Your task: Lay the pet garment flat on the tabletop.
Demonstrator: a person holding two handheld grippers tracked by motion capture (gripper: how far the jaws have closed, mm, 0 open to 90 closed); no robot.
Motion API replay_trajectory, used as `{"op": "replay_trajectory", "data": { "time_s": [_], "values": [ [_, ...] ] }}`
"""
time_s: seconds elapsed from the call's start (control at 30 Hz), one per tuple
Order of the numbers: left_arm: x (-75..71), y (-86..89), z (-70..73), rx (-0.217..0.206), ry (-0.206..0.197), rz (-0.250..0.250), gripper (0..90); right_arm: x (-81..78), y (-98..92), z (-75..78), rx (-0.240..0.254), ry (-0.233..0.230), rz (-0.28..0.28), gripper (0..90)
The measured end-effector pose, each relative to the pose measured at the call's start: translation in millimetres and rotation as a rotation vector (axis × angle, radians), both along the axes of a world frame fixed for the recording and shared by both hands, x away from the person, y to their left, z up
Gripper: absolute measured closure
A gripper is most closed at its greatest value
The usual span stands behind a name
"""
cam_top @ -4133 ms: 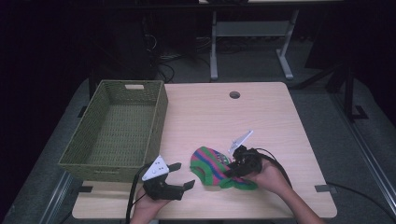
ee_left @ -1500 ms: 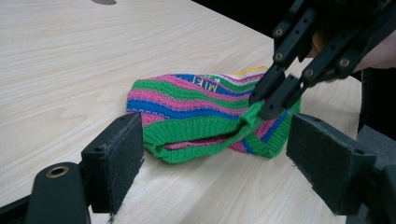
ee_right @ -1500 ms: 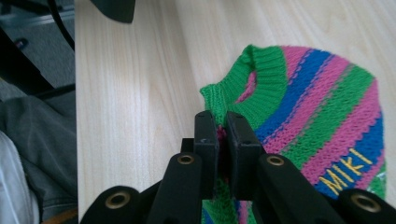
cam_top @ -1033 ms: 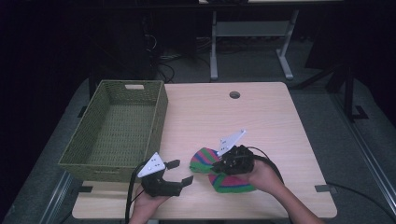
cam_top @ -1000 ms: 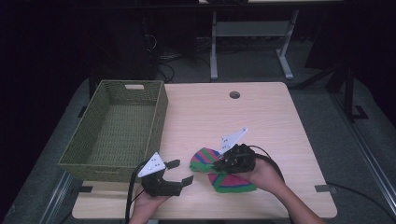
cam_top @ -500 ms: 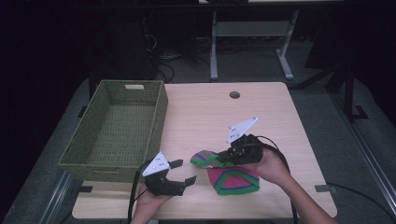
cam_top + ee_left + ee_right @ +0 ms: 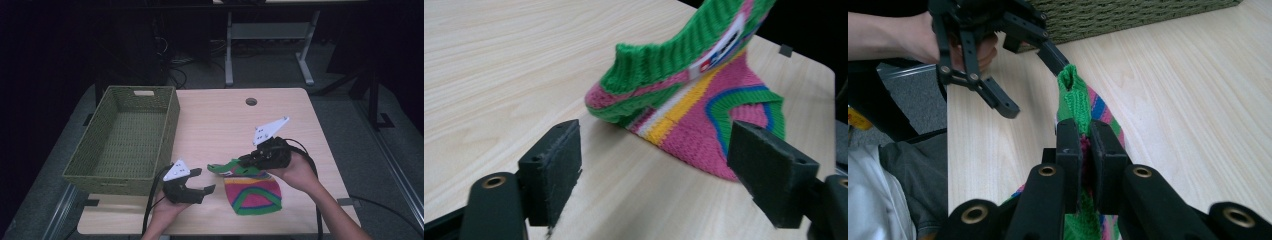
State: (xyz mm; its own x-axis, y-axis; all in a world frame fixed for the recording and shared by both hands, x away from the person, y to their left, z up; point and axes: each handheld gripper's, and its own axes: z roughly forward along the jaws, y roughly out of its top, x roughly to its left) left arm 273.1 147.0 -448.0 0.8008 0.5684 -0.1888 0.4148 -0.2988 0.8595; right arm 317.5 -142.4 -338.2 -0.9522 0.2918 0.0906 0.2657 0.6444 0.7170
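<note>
Right of centre in the high view, your right tool (image 7: 246,161) is clamped on the green cuff of the striped sock (image 7: 252,192), lifting that end off the table (image 7: 220,125) while the toe end lies flat near the lower edge. Seen from the right gripper view, the pads pinch the knit fabric between them, the cuff (image 7: 1074,97) standing up just past the tips. Lower centre in the high view, your left tool (image 7: 202,181) stands wide with nothing between its jaws, which have just been closing a little. It points at the raised cuff, near it but apart. Through the left gripper view, the sock (image 7: 704,100) lies just beyond the two pads. Left of the frame, the green woven basket (image 7: 125,137) sits on the table.
</note>
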Motion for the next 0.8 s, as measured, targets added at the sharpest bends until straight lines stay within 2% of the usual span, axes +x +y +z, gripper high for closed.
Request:
{"op": "replay_trajectory", "data": {
  "time_s": [0.17,0.3,0.4,0.5,0.57,0.8],
  "values": [
    [12.5,-6.8,-4.2,0.003,0.013,0.012,24.5,1.0,-5.6,6.3,0.008,-0.012,0.004,83.7],
    [21.4,-9.7,-9.3,-0.008,0.025,-0.004,24.9,1.1,-9.6,10.7,0.022,-0.021,0.003,83.7],
    [26.3,-12.9,-11.8,-0.021,0.019,-0.015,30.0,1.4,-11.2,12.7,0.032,-0.016,0.000,83.7],
    [31.2,-17.2,-13.3,-0.020,0.014,-0.010,31.7,2.7,-11.6,13.1,0.031,-0.023,0.003,83.7],
    [34.4,-19.6,-14.7,-0.017,0.024,-0.017,31.9,2.1,-11.4,13.7,0.035,-0.017,0.003,83.7],
    [34.8,-25.3,-15.4,-0.028,0.016,-0.040,44.3,2.6,-15.3,15.8,0.038,-0.020,-0.004,83.7]
  ]
}}
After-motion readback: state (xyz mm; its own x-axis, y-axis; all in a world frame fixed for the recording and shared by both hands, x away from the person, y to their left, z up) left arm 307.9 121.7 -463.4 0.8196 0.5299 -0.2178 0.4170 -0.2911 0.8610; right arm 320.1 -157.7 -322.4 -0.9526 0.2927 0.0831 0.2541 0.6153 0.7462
